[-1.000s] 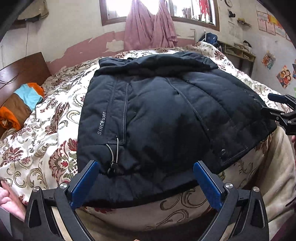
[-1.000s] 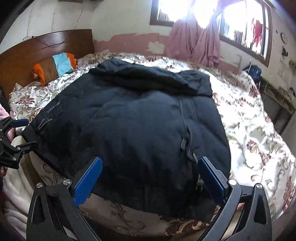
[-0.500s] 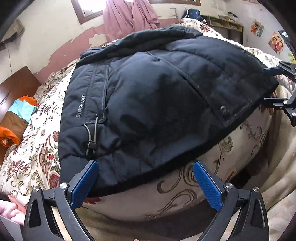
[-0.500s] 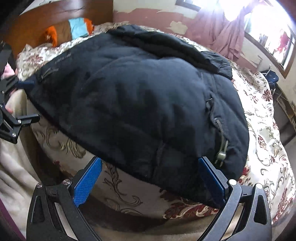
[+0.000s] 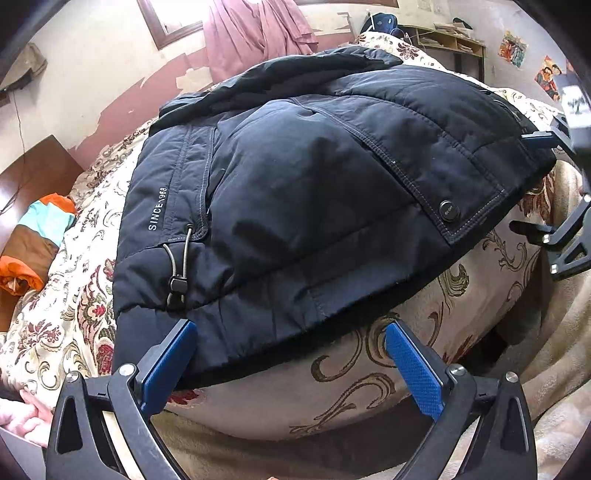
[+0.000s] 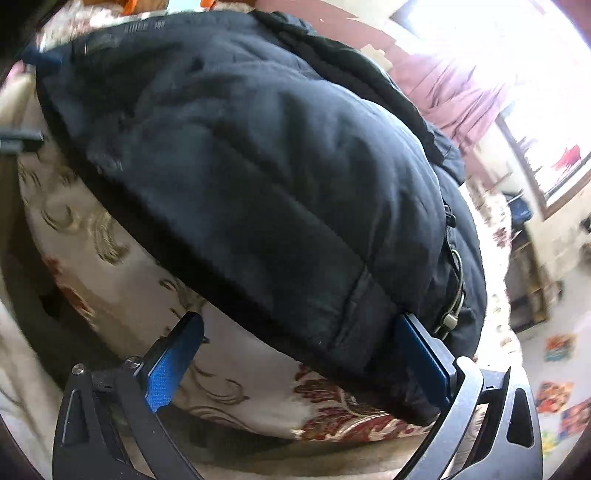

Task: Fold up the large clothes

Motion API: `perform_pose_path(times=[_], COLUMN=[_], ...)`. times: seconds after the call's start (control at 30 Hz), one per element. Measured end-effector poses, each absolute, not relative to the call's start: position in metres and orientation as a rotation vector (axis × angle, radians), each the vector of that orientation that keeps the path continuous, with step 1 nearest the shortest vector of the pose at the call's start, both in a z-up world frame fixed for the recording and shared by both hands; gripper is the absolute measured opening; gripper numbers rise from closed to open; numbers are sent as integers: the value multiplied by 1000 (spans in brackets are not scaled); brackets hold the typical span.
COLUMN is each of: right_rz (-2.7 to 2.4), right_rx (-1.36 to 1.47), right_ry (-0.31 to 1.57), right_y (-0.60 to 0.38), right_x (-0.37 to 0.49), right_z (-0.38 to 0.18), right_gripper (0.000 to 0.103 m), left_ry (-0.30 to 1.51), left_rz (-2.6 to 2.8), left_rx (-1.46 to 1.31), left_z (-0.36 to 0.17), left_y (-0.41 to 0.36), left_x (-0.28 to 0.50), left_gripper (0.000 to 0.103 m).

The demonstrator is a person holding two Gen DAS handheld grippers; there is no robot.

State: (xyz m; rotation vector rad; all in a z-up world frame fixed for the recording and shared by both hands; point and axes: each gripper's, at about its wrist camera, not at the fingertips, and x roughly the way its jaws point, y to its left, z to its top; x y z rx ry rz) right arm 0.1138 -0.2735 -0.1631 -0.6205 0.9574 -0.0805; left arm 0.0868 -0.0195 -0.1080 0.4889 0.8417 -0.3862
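A dark navy padded jacket [image 5: 314, 192] lies spread on the floral bedspread [image 5: 74, 295], its hem hanging at the bed's near edge. In the left wrist view my left gripper [image 5: 291, 354] is open at the hem's left corner, its left pad touching the fabric. My right gripper [image 5: 554, 199] shows at the far right by the other hem corner. In the right wrist view the jacket [image 6: 258, 184] fills the frame and my right gripper [image 6: 299, 354] is open, the right pad against the hem near a drawcord toggle [image 6: 448, 321]. My left gripper [image 6: 18, 140] is partly visible at the left edge.
A striped orange, brown and blue pillow [image 5: 33, 243] lies by the wooden headboard [image 5: 29, 173]. Pink curtains [image 5: 255, 29] hang at the window behind the bed. A beige blanket [image 5: 554, 387] drapes below the bed edge. A hand [image 5: 26, 417] shows at lower left.
Both grippers have moved in close and lower toward the jacket's hem corners, so the jacket looms larger; the right wrist view has tilted and blurred. Both jaws stay open.
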Motion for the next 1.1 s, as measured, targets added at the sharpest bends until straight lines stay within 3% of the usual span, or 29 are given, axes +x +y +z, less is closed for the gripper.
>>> perform_pose_path(times=[0.23,0.73,1.1], right_rz=[-184,-157,-148], right_rx=[-626,-351,-284], right_ry=[903,705,659], right_y=[-264,-278,-308], right_x=[116,93,106], right_z=[-171,-125,-105], right_gripper=[101,100,100], left_ry=[848,771,654], left_rz=[-450,-227,-61], left_rx=[498,845,816], left_z=[-113,-148,-130], left_y=[-22,-51,-39], left_x=[79,68,73], left_gripper=[103,103,102])
